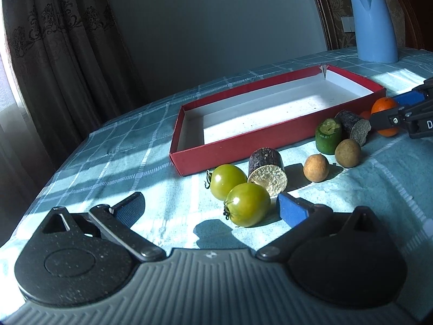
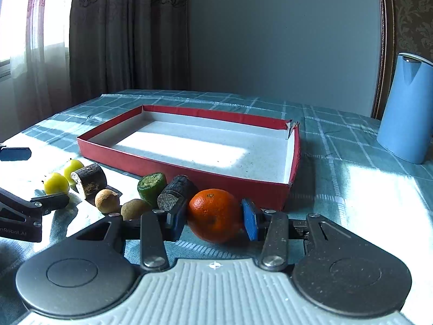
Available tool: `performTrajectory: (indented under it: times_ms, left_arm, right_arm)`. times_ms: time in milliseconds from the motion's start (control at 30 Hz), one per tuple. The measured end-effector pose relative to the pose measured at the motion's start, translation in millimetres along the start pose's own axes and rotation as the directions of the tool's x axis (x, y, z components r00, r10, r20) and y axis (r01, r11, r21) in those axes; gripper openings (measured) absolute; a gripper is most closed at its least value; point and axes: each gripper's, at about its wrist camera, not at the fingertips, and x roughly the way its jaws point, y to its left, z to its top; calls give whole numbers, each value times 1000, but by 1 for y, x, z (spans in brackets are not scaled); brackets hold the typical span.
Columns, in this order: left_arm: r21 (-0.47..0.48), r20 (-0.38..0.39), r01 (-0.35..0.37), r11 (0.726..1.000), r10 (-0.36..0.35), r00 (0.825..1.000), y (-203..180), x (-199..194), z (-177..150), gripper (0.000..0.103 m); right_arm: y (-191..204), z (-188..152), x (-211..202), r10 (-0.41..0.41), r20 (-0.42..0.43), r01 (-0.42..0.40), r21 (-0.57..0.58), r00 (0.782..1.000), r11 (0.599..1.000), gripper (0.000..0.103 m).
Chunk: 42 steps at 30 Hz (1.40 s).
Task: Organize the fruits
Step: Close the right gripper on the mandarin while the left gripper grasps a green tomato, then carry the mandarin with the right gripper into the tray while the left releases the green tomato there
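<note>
An empty red box (image 1: 243, 146) (image 2: 173, 166) lies on the checked tablecloth. In front of it lie two green tomatoes (image 1: 247, 204) (image 2: 56, 183), two dark cut cylinders (image 1: 266, 166) (image 2: 90, 180), a green cut piece (image 1: 328, 136) (image 2: 151, 185) and two brown round fruits (image 1: 316, 168) (image 2: 107, 200). My left gripper (image 1: 211, 205) is open, its pads on either side of the nearest tomato. My right gripper (image 2: 213, 219) is shut on an orange (image 2: 215, 215) (image 1: 384, 108) resting on the cloth beside the box's near wall.
A blue kettle (image 1: 374, 25) (image 2: 408, 108) stands at the far right of the table. Curtains and a window are at the left, a grey wall behind. The left gripper's finger (image 2: 35, 205) shows in the right wrist view.
</note>
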Motion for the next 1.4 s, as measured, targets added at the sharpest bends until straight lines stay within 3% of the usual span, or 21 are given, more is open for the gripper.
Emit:
performTrajectory:
  times_ms: [167,300,367,433,467,700,967,1167,1400]
  left_arm:
    - [-108,-50,110,988,-116,992,15,5,1,83]
    - [-136,-41,142,980,-149,988,18,3,-1,74]
    - [-146,-36,179,973,-186,982,18,1,-2,60]
    - [-158,-39,224,962,-233,972,17,-1,0,37]
    - [-149,-39,231,962,-239,970,15,-2,1,34]
    - [-106,-7,208,972,-210,978,7,-6,-3,32]
    - [-61,58,188,980,-184,981,4,-20,2,31]
    - [-49,110,177,983,-171,979,8,-19,28,31]
    - [-97,113,147,984,-136,984,9,26,67,31]
  right_arm:
    - [0,0,0,2,-1,-2,2,1000,1000,43]
    - [0,0,0,1,1,-1,3,1000,1000,43]
    - [-1,0,0,1,4,-1,8,1000,1000,43]
    - [-2,-1,-1,-1,7,1,16,1000,1000,43]
    - [-2,-1,-1,-2,9,2,16,1000,1000,43]
    - [-2,-1,-4,-9,23,9,20,1000,1000,43]
    - [3,0,-20,-53,134,52,15,990,999,43]
    - [4,14,-20,-96,172,97,6,980,995,43]
    - [-5,51,15,-127,141,129,-1,982,992,43]
